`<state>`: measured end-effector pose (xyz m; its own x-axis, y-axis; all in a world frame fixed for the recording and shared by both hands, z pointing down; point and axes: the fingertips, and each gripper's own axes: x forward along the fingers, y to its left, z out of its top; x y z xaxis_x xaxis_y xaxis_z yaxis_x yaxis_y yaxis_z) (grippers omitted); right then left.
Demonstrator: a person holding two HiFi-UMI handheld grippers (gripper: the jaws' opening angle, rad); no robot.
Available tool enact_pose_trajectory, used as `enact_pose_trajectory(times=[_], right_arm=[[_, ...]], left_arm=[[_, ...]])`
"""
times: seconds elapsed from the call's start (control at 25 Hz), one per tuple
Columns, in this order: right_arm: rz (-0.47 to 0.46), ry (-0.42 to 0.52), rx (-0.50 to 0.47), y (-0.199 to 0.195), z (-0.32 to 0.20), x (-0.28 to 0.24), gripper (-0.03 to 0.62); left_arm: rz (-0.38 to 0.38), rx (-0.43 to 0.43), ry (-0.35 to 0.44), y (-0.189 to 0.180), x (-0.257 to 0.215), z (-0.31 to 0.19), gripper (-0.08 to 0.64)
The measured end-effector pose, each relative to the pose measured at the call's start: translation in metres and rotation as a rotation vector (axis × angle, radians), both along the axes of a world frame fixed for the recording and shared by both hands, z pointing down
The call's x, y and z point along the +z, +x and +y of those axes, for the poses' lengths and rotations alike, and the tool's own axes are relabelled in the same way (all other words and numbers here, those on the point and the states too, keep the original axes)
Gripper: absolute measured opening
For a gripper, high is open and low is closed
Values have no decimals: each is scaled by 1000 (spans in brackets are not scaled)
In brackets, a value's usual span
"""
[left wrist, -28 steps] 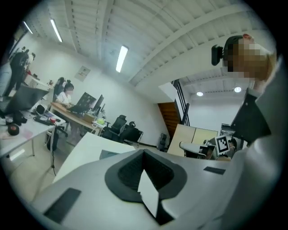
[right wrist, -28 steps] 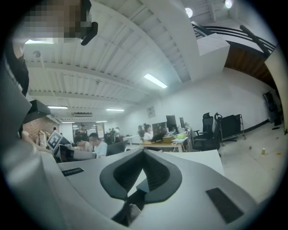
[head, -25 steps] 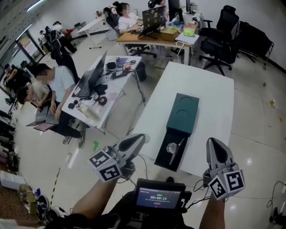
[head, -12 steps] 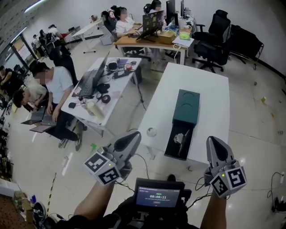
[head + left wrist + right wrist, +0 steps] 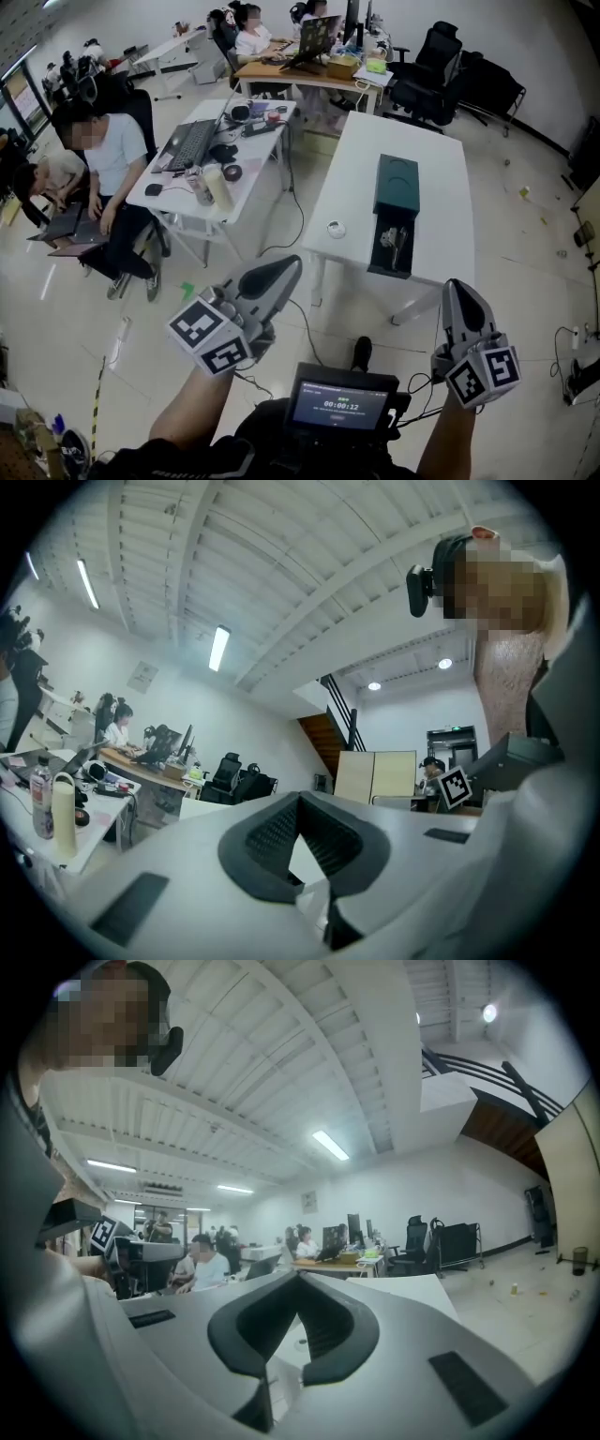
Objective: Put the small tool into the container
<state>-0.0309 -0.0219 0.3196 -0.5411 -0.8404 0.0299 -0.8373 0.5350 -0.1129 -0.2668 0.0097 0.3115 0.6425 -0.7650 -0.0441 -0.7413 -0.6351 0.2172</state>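
A dark green container [image 5: 396,186] lies on the long white table [image 5: 441,159]. Its black tray [image 5: 378,265] is drawn out toward me, and a small shiny metal tool [image 5: 390,238] lies in it. A small round object [image 5: 336,229] sits on the table left of the tray. My left gripper [image 5: 284,270] is held level, well short of the table's near end, with its jaws shut and empty. At the lower right my right gripper [image 5: 458,292] also points level with its jaws together and nothing between them. Both gripper views look over shut jaws into the room.
To the left stands a desk [image 5: 178,192] with a laptop, a bottle and cables, with people seated beside it. Another desk and black office chairs [image 5: 422,70] stand beyond the table. A screen unit [image 5: 342,405] hangs at my chest. Bare floor lies between me and the table.
The table and container have drawn away and now appear smaller and higher in the head view. Both grippers have travelled back with me, still shut and empty.
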Motion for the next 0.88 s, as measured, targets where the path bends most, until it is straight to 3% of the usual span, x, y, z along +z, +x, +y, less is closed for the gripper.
enact_pose_trajectory(times=[0.36,0.64,0.88], right_arm=[[45,1,84,-9,107,-27,3],[68,19,55,-20,133,-35,2],[47,24,-3,22,165,-35,2]], left_arm=[[21,94,-6,-9,-9,89,15],[47,37,8,-27,-19,130,15],[25,-14,-2,21,-21,162,15]])
